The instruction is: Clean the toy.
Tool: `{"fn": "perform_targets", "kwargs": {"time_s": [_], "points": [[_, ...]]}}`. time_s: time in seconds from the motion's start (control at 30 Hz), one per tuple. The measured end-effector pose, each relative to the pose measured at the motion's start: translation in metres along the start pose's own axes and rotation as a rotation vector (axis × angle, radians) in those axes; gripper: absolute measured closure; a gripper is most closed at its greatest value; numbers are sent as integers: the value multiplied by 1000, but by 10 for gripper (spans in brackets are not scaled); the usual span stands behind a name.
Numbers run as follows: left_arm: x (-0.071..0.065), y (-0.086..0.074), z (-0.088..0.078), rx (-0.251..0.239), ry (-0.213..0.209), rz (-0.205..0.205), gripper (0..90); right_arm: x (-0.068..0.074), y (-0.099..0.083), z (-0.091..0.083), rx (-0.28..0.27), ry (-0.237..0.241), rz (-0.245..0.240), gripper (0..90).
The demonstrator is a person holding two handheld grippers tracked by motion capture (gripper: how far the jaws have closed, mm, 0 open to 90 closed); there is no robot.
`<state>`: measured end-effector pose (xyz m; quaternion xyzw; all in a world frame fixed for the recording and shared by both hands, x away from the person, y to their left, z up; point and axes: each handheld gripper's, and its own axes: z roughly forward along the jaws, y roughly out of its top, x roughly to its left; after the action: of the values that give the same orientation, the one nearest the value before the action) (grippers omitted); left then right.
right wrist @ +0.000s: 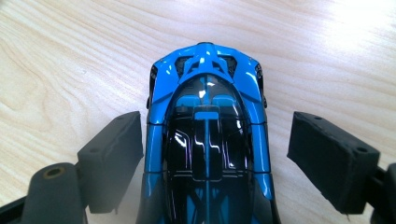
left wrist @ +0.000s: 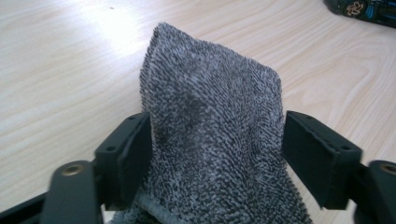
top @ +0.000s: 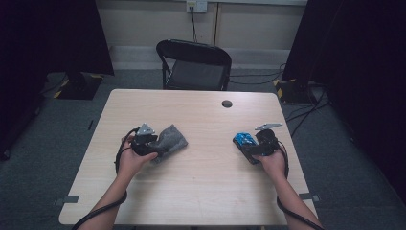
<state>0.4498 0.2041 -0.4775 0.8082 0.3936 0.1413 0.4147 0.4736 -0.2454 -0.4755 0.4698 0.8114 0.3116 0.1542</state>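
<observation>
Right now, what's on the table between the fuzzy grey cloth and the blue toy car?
Nothing. In the high view, only bare wooden table lies between the grey cloth and the blue toy car.

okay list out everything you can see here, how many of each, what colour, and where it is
cloth: one, grey terry, left part of the table, between the left gripper's jaws
toy car: one, blue and black, right part of the table, between the right gripper's jaws
table: one, light wood, centre
round cap: one, dark, far side of the tabletop
folding chair: one, black, behind the table
left gripper: one, black, jaws apart around the cloth
right gripper: one, black, jaws apart, clear of the car
hands: two, one on each gripper
</observation>
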Motion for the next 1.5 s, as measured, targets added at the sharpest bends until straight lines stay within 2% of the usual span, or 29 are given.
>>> {"fn": "perform_targets", "kwargs": {"time_s": [0.07, 0.13, 0.27, 0.37, 0.6, 0.7, 0.87, 1.03, 1.37, 1.5], "points": [[-1, 1, -2, 1, -2, -13, 207, 1, 0, -2, 2, -3, 3, 168], [-2, 2, -4, -2, -1, -6, 205, 1, 0, -3, -9, 3, 9, 160], [-6, 6, -10, 10, 27, 46, 185, 5, 1, -8, -12, 4, -10, 142], [-12, 10, -13, 7, -10, 33, 167, 9, 2, -13, -23, 14, -14, 138], [-19, 14, -16, 12, -57, 53, 161, 18, 4, -20, -37, 37, -25, 134], [-22, 16, -19, 9, -66, 59, 160, 22, 5, -24, -47, 41, -44, 134], [-27, 20, -22, 21, -110, 71, 157, 28, 6, -28, -52, 50, -67, 137], [-33, 24, -24, 5, -129, 76, 157, 34, 7, -29, -49, 65, -73, 143], [-45, 25, -21, 10, -177, 91, 158, 45, 7, -28, -47, 89, -99, 144], [-51, 24, -19, 24, -191, 109, 158, 50, 9, -30, -47, 106, -108, 143]]}}
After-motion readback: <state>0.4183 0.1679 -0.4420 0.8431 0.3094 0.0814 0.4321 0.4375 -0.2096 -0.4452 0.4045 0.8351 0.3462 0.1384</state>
